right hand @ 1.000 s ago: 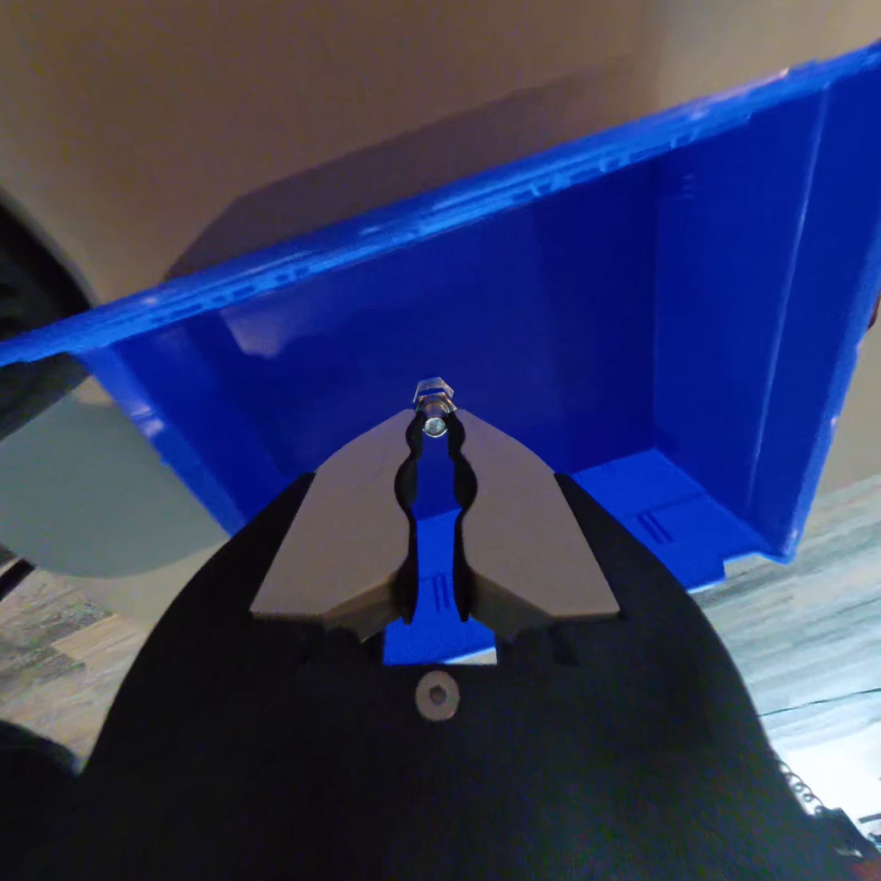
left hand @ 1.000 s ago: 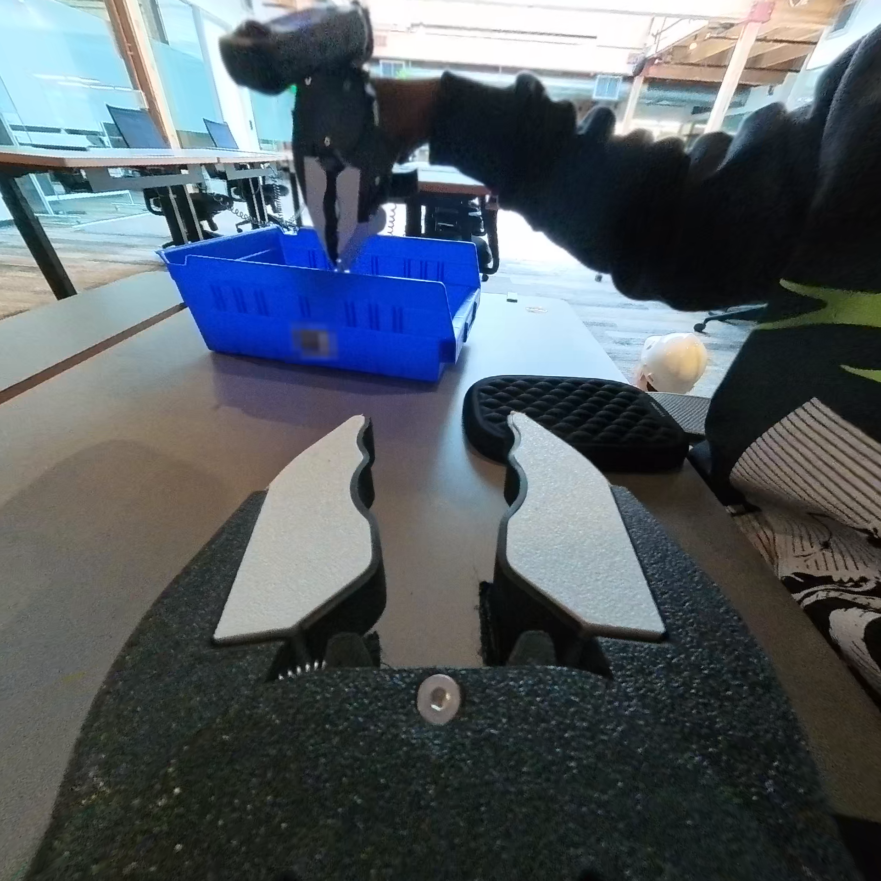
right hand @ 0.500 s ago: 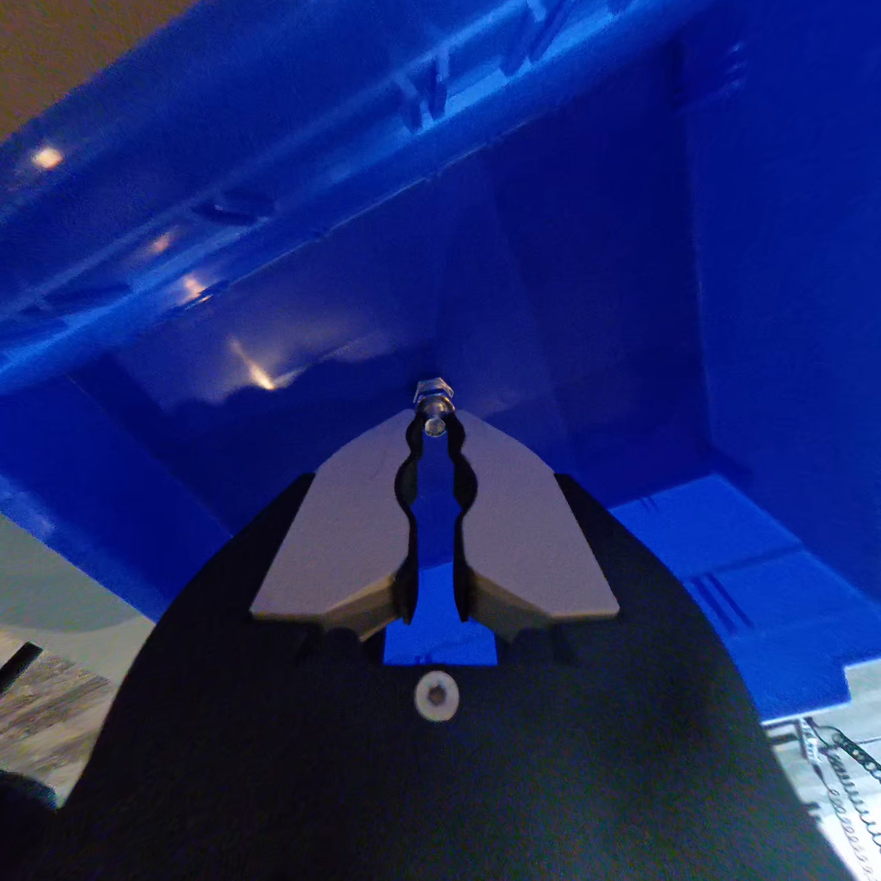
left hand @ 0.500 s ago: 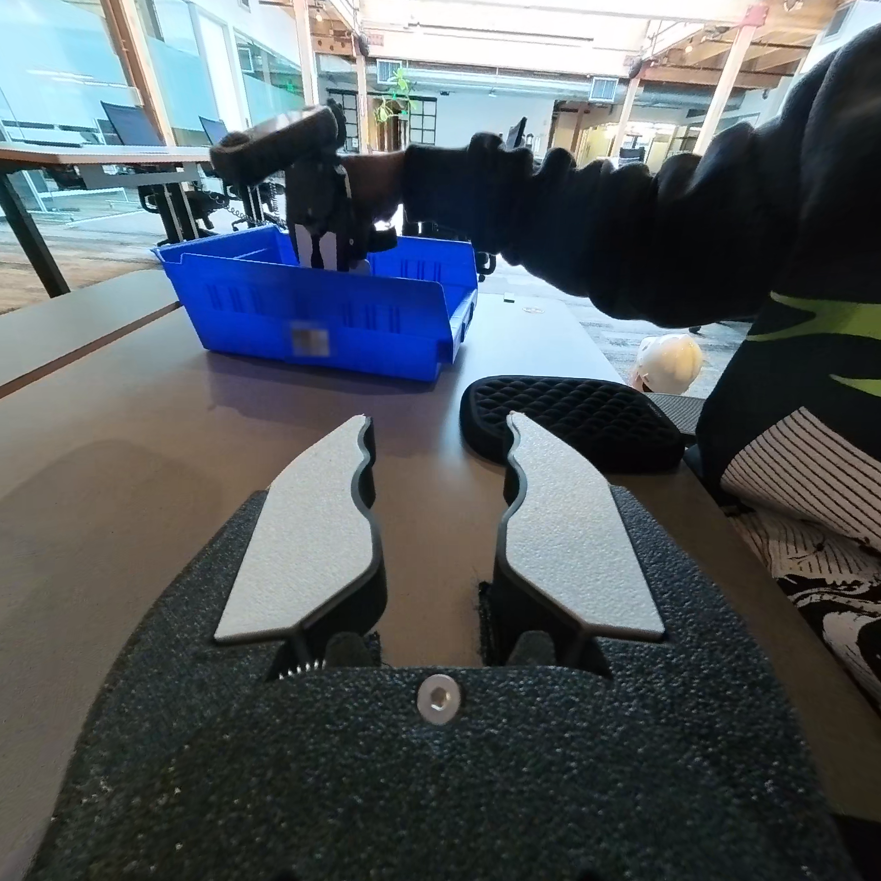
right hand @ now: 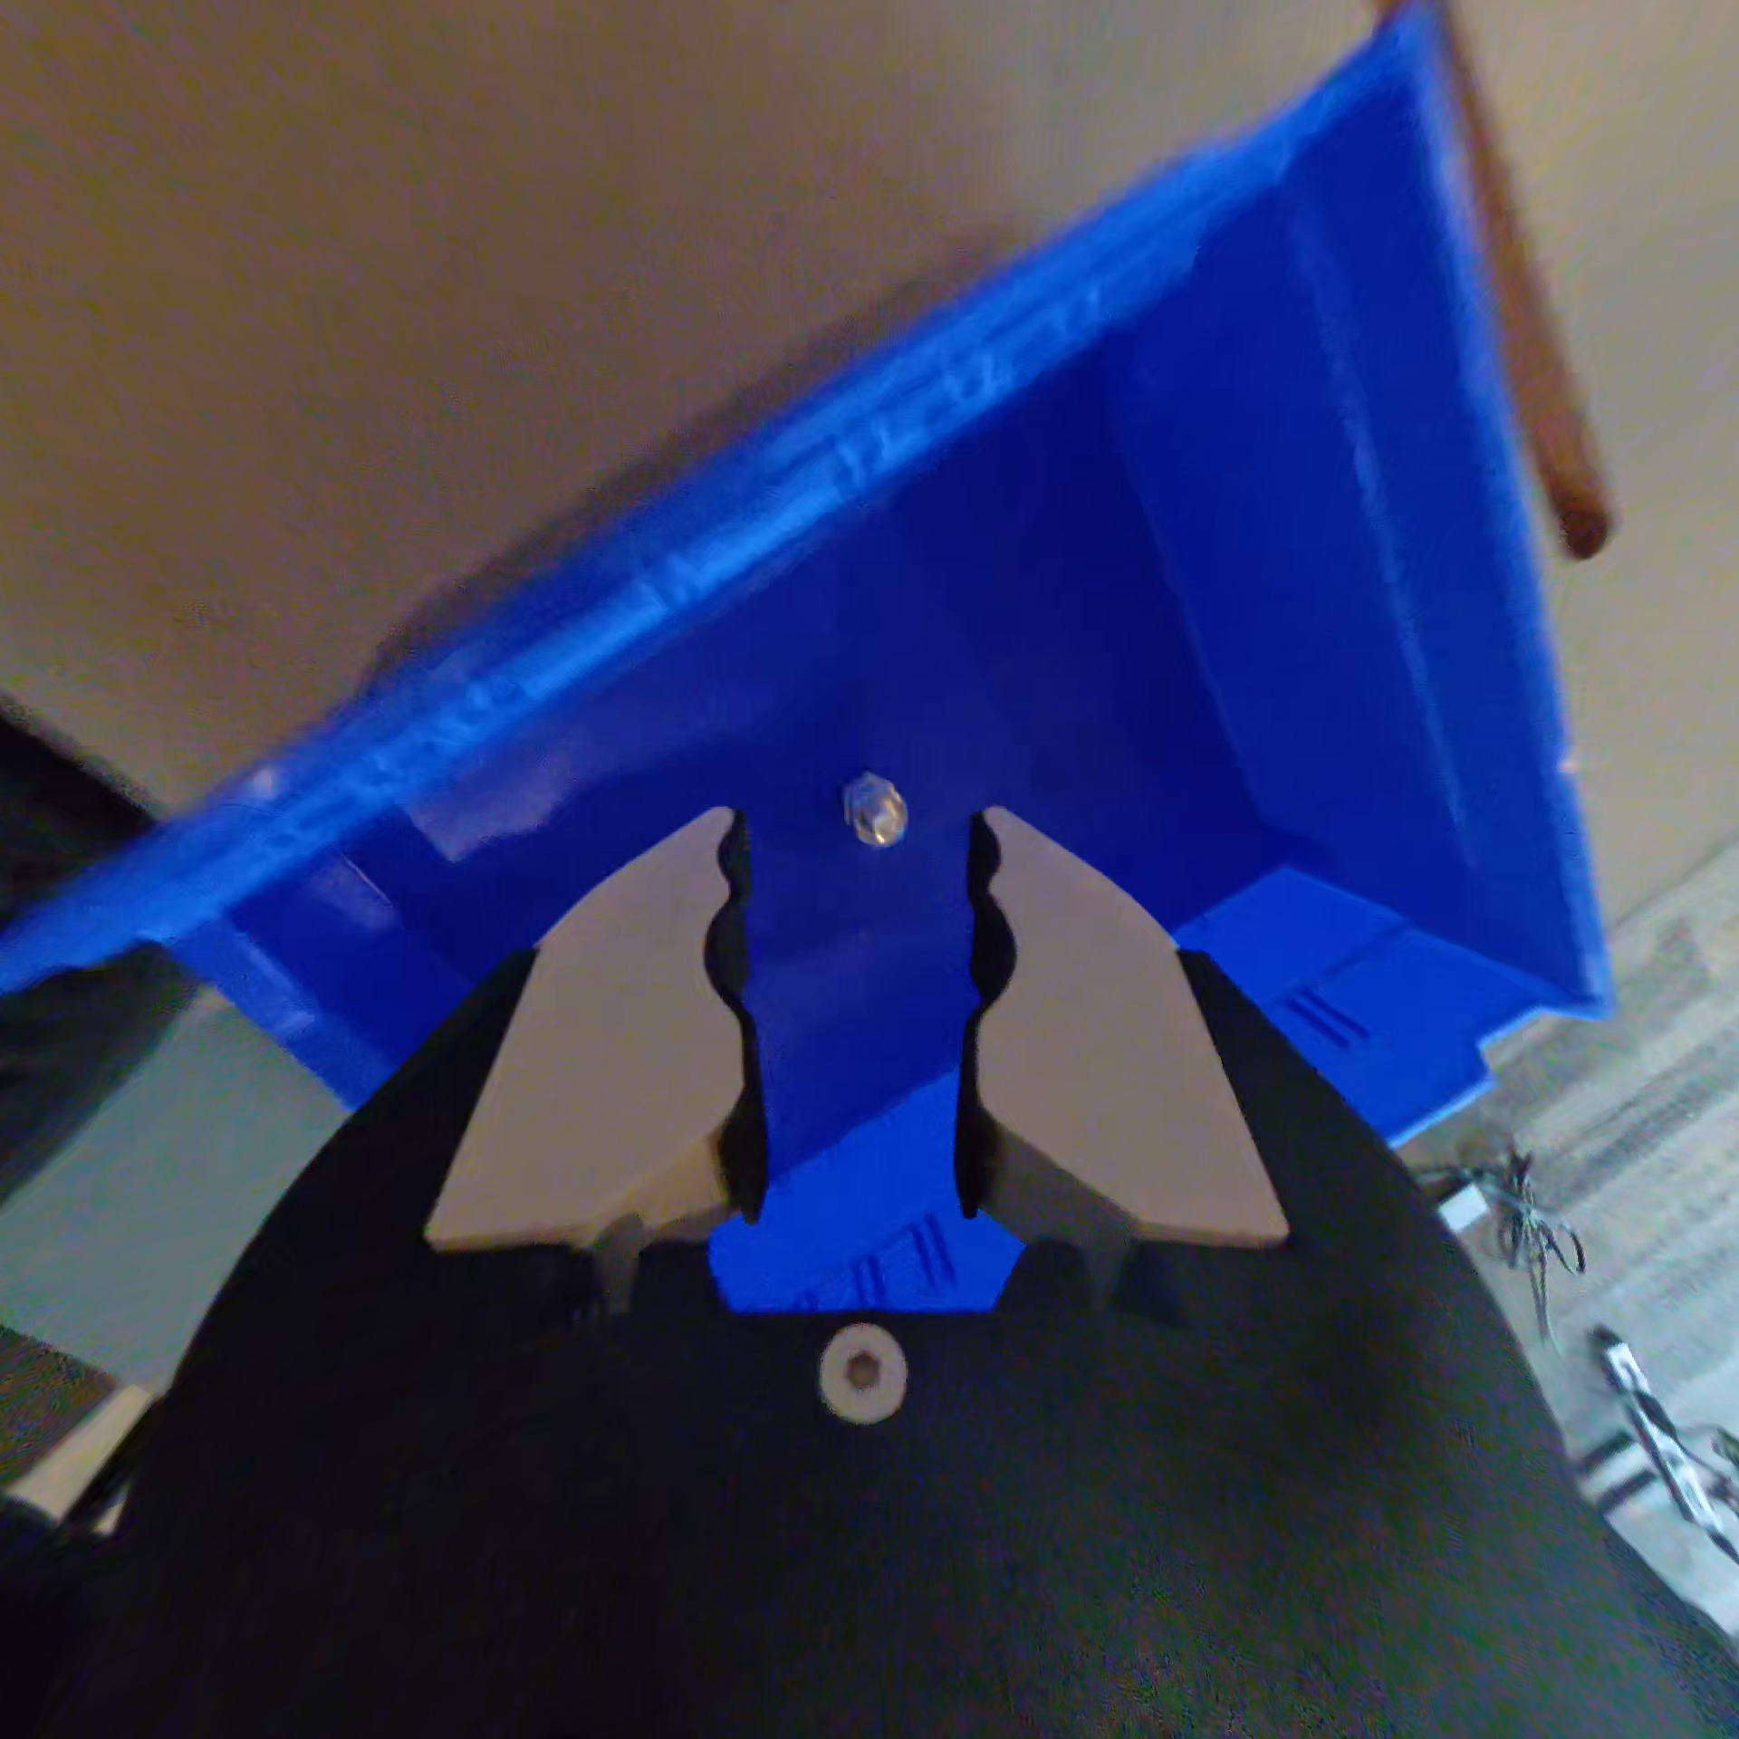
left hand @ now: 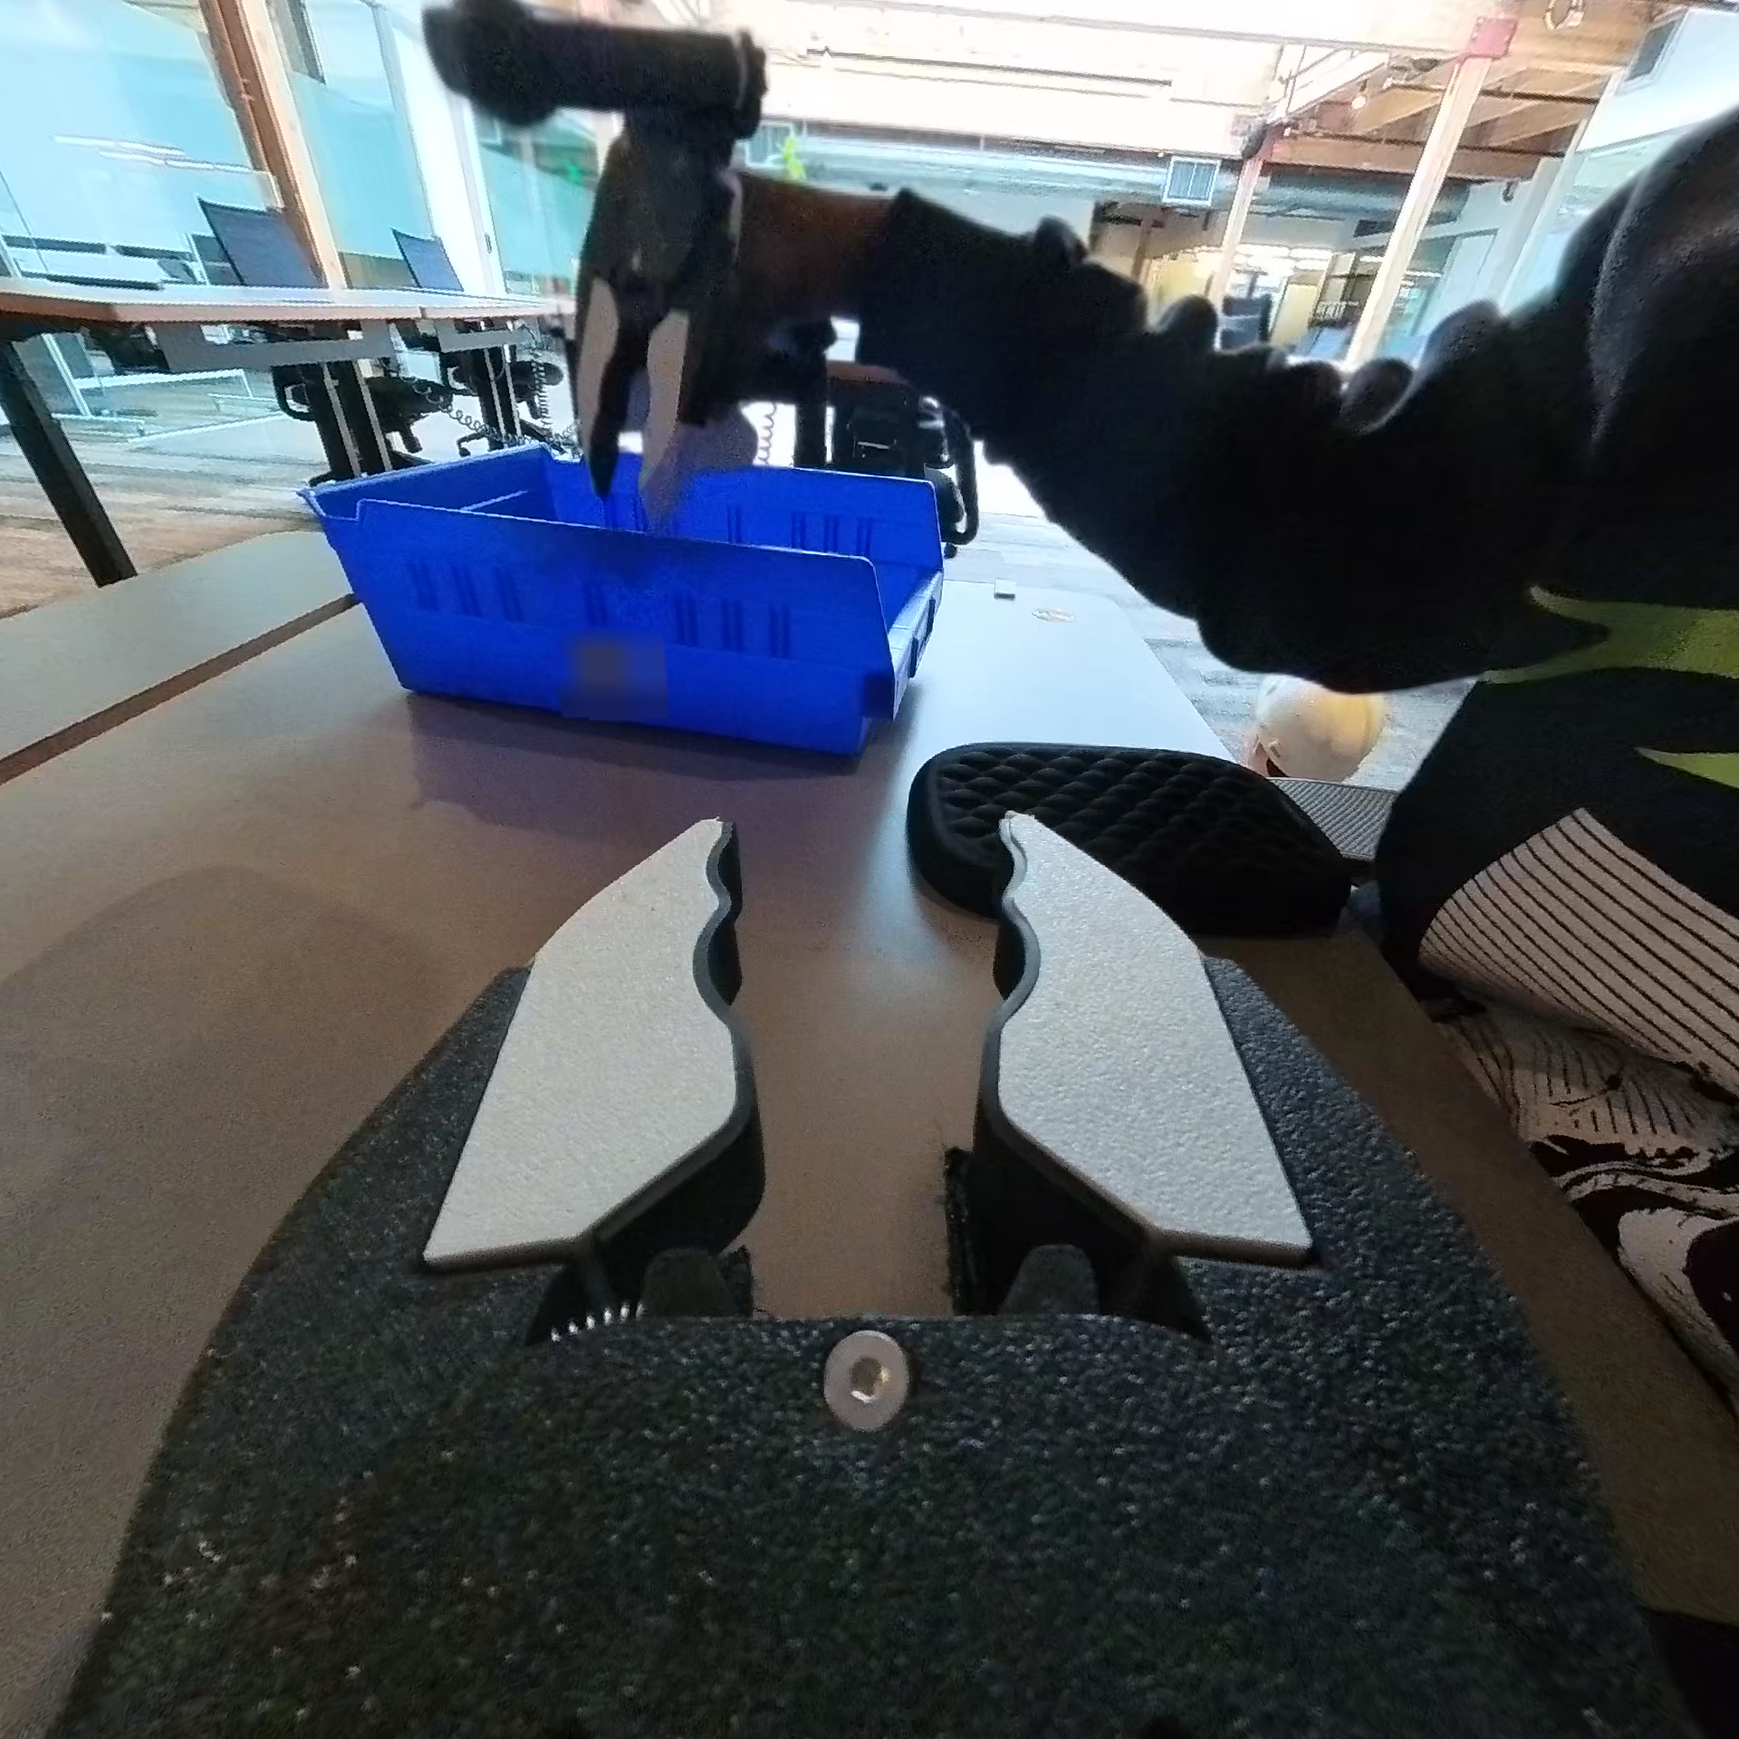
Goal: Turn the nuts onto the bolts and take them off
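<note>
A blue plastic bin [left hand: 640, 621] stands on the brown table at the far side. My right gripper [right hand: 854, 817] is open above the bin, jaws apart and empty. A small silver bolt with a nut on it [right hand: 875, 811] lies on the blue bin floor [right hand: 941, 706] just past its fingertips. The same gripper also shows in the left wrist view [left hand: 629, 489], pointing down over the bin, held by an arm in a black sleeve. My left gripper [left hand: 864, 833] is open and empty, low over the table in front of the bin.
A black textured pad [left hand: 1129, 847] lies on the table right of my left gripper. A person in striped and black clothing [left hand: 1600, 847] sits at the table's right edge. Desks and chairs stand beyond the table. A dark seam [left hand: 141, 696] crosses the tabletop at left.
My right gripper went down into the bin, opened and let go of the bolt with its nut, then rose above the bin. My left gripper has not moved.
</note>
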The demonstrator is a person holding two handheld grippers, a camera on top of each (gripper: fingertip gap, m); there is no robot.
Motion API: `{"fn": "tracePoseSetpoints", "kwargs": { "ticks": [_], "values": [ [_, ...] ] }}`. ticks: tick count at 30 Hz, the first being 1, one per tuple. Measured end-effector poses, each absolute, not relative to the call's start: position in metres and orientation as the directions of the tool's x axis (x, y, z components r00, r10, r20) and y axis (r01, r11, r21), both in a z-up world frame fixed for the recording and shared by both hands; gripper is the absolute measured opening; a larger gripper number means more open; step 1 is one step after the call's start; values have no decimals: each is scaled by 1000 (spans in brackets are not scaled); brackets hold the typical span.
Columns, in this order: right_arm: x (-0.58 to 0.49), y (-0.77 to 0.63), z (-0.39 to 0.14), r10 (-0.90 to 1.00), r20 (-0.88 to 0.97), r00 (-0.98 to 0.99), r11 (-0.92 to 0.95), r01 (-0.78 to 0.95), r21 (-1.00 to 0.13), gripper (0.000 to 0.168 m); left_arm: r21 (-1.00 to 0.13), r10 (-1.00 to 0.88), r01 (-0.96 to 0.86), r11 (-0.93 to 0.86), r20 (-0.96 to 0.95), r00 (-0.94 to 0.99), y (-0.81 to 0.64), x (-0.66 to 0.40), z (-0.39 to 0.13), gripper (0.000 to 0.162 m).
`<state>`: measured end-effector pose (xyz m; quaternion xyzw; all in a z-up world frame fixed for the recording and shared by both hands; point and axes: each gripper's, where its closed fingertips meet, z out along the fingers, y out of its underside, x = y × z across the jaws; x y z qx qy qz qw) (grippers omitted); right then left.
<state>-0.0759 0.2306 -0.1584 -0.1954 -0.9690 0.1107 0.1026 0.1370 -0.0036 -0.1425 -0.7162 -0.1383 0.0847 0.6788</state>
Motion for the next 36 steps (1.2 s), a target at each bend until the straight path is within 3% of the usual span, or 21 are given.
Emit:
{"fn": "tracePoseSetpoints", "kwargs": {
  "ticks": [1, 7, 12, 17, 22, 27, 31, 36],
  "values": [
    [-73, 219, -145, 411, 178, -894, 885, 344, -314, 48, -996, 314, 83, -40, 67, 947, -4, 137, -142, 52],
    [-51, 141, -55, 463, 283, -840, 742, 193, -642, 72, -996, 312, 80, -44, 63, 948, -3, 138, -142, 52],
    [-26, 88, -9, 450, 339, -826, 628, 23, -778, 95, -996, 314, 77, -45, 59, 948, -4, 138, -142, 51],
    [-13, 65, -10, 420, 349, -838, 589, -41, -807, 110, -996, 325, 78, -31, 64, 944, -7, 136, -140, 52],
    [-12, 57, -18, 364, 371, -855, 611, -82, -787, 108, -998, 357, 54, -40, 36, 933, -13, 133, -135, 52],
    [-12, 61, -23, 356, 357, -864, 626, -63, -777, 104, -998, 514, -7, -66, -40, 857, -61, 126, -105, 52],
    [-8, 61, -21, 335, 363, -869, 622, -85, -779, 104, -986, 705, 1, -168, -119, 699, -147, 128, -75, 52],
    [-4, 63, -17, 320, 362, -875, 605, -106, -789, 103, -965, 917, 110, -239, -187, 352, -288, 152, -40, 50]
  ]
}}
